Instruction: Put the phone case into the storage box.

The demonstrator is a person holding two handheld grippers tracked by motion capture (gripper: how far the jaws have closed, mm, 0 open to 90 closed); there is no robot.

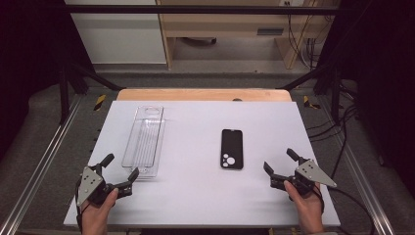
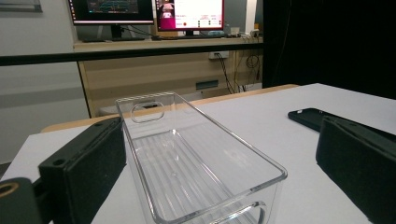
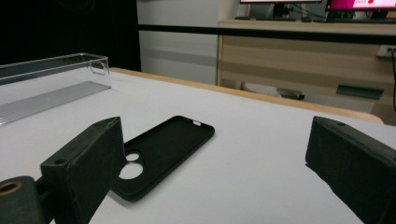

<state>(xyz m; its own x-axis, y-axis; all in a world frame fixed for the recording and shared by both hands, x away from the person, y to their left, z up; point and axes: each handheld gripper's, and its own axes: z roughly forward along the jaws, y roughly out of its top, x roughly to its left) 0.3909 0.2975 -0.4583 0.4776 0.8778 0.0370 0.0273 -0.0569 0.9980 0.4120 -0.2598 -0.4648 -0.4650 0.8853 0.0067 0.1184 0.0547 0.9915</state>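
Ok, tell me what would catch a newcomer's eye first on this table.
The clear plastic bin lies lengthwise on the left half of the white table, empty, with a handle cut-out in its far end. Right of the middle lies a black phone case, flat, its camera cut-outs at the near end. At the near edge, the left gripper and right gripper rest on the table with fingers spread, holding nothing.

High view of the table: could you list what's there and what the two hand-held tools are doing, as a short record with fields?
Surface: white table
Left item: clear, long rectangular plastic bin, empty, upright
Right item: black phone case, lying flat, camera cutouts toward the person
Left gripper: fingers open, just short of the bin's near end, holding nothing
Right gripper: fingers open, right of the case, holding nothing
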